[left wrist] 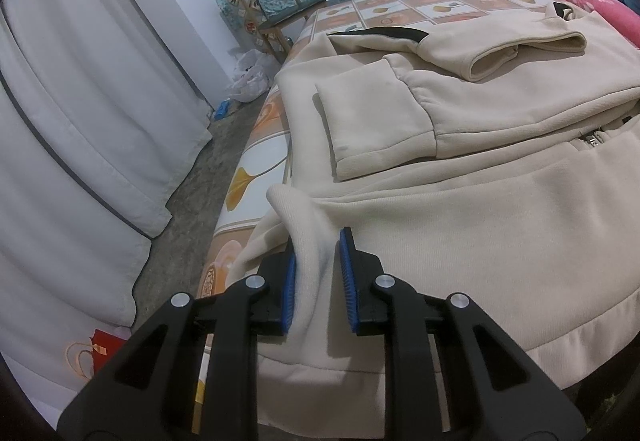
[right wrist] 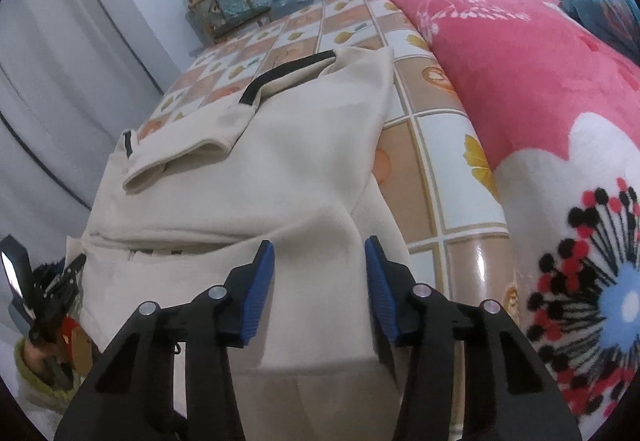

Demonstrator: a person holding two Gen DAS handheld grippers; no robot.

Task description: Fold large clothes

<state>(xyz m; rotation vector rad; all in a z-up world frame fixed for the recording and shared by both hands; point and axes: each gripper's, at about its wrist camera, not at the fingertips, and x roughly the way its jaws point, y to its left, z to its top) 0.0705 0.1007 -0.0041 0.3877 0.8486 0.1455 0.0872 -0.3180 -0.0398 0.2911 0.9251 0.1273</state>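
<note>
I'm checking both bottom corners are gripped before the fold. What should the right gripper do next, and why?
Probably finish closing. The left gripper already pinches a bunched hem corner of the beige hoodie, while the right gripper straddles the hem with its pads apparently not yet pressing the cloth.

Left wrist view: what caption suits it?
Left claw pinches the cream jacket's hem on the patterned bed.

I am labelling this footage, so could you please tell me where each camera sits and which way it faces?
Left wrist: on the left gripper, looking down its jaws, shut on the hem of the beige jacket, across the bed toward the curtain.
Right wrist: on the right gripper, jaws astride the jacket's other hem corner, unpressed; the left gripper shows lower left.
Shared: jacket, chair.
</note>
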